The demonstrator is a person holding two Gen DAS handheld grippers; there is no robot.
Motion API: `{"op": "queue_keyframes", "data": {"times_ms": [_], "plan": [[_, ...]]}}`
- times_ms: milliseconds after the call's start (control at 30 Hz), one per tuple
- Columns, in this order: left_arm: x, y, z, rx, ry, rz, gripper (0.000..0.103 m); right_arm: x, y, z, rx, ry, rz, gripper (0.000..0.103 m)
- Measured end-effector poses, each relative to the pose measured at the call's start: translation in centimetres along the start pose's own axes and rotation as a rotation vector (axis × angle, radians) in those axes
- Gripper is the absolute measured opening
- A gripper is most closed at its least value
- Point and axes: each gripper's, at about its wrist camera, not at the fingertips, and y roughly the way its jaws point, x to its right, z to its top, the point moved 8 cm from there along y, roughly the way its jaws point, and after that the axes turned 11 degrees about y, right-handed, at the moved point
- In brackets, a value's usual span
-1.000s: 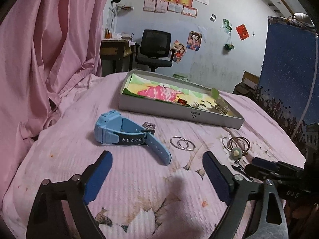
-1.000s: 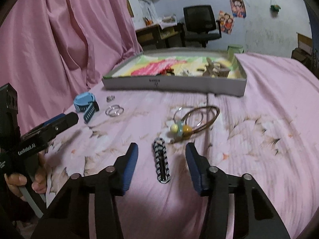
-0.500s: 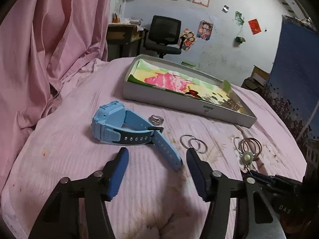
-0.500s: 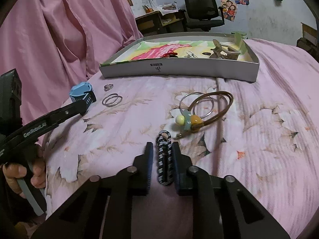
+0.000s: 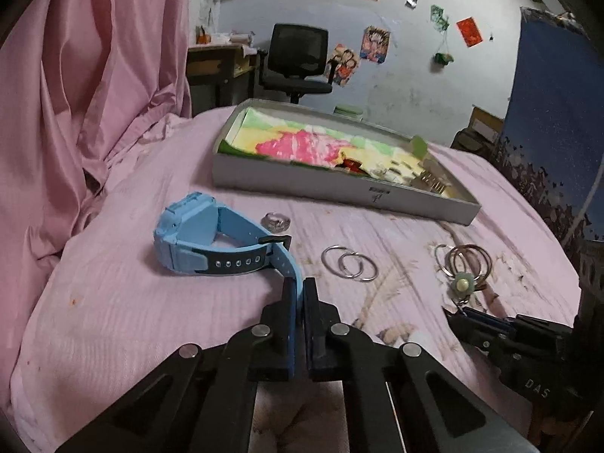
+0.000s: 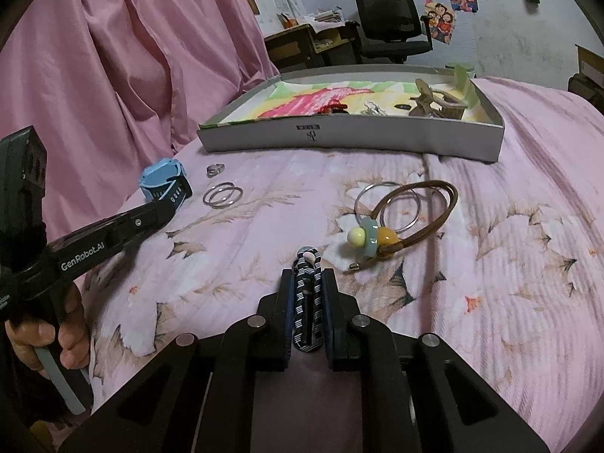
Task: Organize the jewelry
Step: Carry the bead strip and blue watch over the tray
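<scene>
On the pink bedspread (image 5: 113,302), my left claw (image 5: 298,294) pinches the blue watch (image 5: 196,234) by its floppy strap tip. My right claw (image 6: 307,302) clamps the light, stiff striped hair clip (image 6: 307,294) mid-length.

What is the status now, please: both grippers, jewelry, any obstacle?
Left hand-held gripper shut on blue watch strap. Right hand-held gripper shut on striped hair clip. Path to tray clear.

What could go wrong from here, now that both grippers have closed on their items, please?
The left gripper pinches only the strap tip of the blue watch; lifted, the heavy case may swing or slip free.

The right gripper squeezes the striped hair clip close to the beaded cord bracelet; a low path toward the tray might snag it.
</scene>
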Motion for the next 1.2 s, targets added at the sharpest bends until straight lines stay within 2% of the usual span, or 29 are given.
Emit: {"op": "queue_keyframes", "data": {"times_ms": [333,700,800,967,1200], "plan": [[0.9,-3.6,1.3,0.168,0.056,0.028,0.004,-0.9,-2.2,1.4,0.113,-0.008,0.066,0.012],[1.2,-6.5,3.7,0.296,0.058,0.04,0.004,-2.4,-5.3,3.2,0.273,-0.048,0.103,0.012],[1.5,-7.1,4.5,0.333,0.085,0.06,0.004,-2.8,-6.2,3.9,0.321,-0.055,0.11,0.012],[2.2,-7.5,6.4,0.383,0.123,0.074,0.004,-3.4,-7.9,6.4,0.423,-0.054,0.136,0.012],[2.4,-7.1,10.6,0.437,0.157,0.087,0.004,-4.7,-8.8,11.7,0.538,-0.088,0.144,0.012]]}}
